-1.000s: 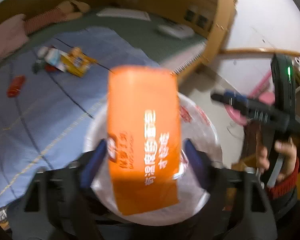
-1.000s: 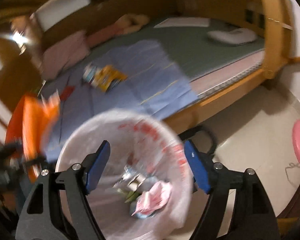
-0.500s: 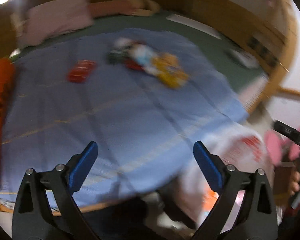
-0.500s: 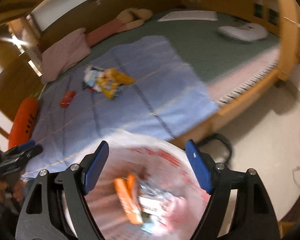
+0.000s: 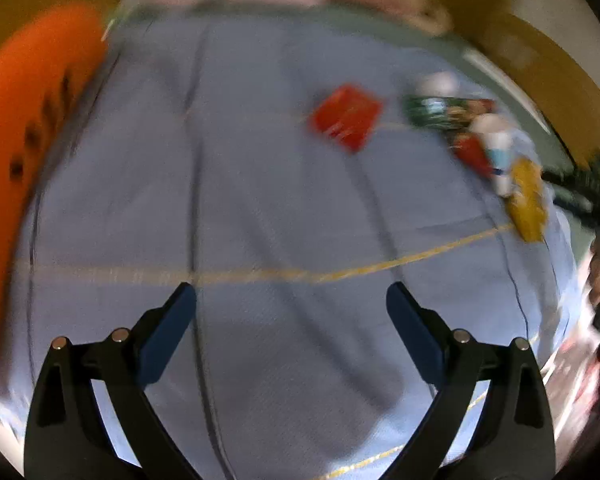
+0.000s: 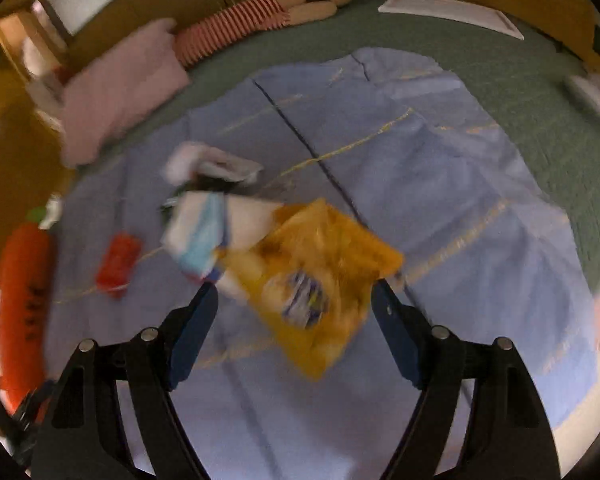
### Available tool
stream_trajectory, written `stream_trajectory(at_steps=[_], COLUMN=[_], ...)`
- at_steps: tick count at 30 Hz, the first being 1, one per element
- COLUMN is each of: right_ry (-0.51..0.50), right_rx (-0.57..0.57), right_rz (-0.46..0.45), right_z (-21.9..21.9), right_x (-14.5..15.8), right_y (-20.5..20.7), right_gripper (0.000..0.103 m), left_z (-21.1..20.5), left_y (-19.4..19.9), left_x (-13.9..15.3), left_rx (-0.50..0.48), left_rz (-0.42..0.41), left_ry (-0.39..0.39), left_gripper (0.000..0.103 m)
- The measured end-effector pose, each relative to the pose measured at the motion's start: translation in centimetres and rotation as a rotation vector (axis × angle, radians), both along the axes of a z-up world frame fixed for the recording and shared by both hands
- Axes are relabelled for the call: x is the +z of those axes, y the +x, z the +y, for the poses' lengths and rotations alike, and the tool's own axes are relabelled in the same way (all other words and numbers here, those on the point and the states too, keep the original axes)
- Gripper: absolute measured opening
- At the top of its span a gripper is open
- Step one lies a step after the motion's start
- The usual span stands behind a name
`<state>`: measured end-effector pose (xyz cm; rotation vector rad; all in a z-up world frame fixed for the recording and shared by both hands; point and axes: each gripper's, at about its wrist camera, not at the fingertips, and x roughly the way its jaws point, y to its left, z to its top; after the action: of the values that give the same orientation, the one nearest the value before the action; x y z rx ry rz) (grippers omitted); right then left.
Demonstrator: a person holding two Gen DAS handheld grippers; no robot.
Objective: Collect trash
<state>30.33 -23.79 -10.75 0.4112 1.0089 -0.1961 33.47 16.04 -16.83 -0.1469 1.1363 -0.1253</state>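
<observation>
Over a blue sheet (image 6: 440, 208) on the bed lie a yellow bag (image 6: 316, 276), white wrappers (image 6: 208, 224) and a red packet (image 6: 118, 258), the wide-open, empty right gripper (image 6: 292, 320) above the bag, the left gripper (image 5: 290, 320) open and empty too.

The left gripper (image 5: 291, 300) hangs with jaws spread wide above the blue sheet (image 5: 260, 220), holding nothing; a red packet (image 5: 346, 117) lies ahead. Right of it sits a blurred wrapper cluster (image 5: 496, 156); an orange carrot plush (image 5: 24, 132) borders the left.
</observation>
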Motion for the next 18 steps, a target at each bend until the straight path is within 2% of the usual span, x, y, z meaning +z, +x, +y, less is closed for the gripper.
stream_trajectory(at_steps=[1, 2, 3, 4, 5, 8, 12, 13, 14, 16, 18], right_ry=[-0.008, -0.002, 0.057, 0.093, 0.141, 0.236, 0.288, 0.310, 0.325, 0.324, 0.276], right_rx=[0.004, 0.014, 0.031, 0.033, 0.029, 0.110, 0.351, 0.473, 0.533, 0.703, 0.764], right_rz=[0.017, 0.033, 0.046, 0.056, 0.062, 0.041, 0.101, 0.115, 0.115, 0.109, 0.028], right_z=[0.1, 0.2, 0.2, 0.1, 0.1, 2.2, 9.2, 13.0, 14.8, 19.7, 22.3], right_x=[-0.7, -1.6, -2.8, -3.4, -3.8, -3.3, -3.6, -3.5, -3.3, -2.1, 0.9], right_y=[0.6, 1.3, 1.7, 1.7, 1.4, -0.5, -1.5, -1.8, -1.6, -1.8, -1.4], right_gripper=[0.077, 0.062, 0.049, 0.019, 0.014, 0.013, 0.013, 0.013, 0.014, 0.021, 0.040], left_z=[0.7, 1.2, 1.6, 1.9, 2.1, 3.4, 5.0, 5.2, 5.6, 6.4, 7.0], left_y=[0.1, 0.2, 0.1, -0.1, -0.3, -1.1, -1.6, -1.5, -1.6, -1.9, -2.1], left_x=[-0.1, 0.0, 0.2, 0.4, 0.6, 1.2, 1.4, 1.6, 1.8, 1.7, 1.6], left_rx=[0.016, 0.024, 0.034, 0.047, 0.059, 0.105, 0.175, 0.194, 0.209, 0.242, 0.259], left_rz=[0.008, 0.015, 0.016, 0.012, 0.009, 0.000, -0.005, -0.006, -0.007, 0.000, 0.006], left_ry=[-0.048, -0.086, -0.094, -0.092, -0.089, -0.097, -0.088, -0.089, -0.091, -0.095, -0.096], left_gripper=[0.095, 0.095, 0.095, 0.095, 0.095, 0.095, 0.095, 0.095, 0.095, 0.095, 0.095])
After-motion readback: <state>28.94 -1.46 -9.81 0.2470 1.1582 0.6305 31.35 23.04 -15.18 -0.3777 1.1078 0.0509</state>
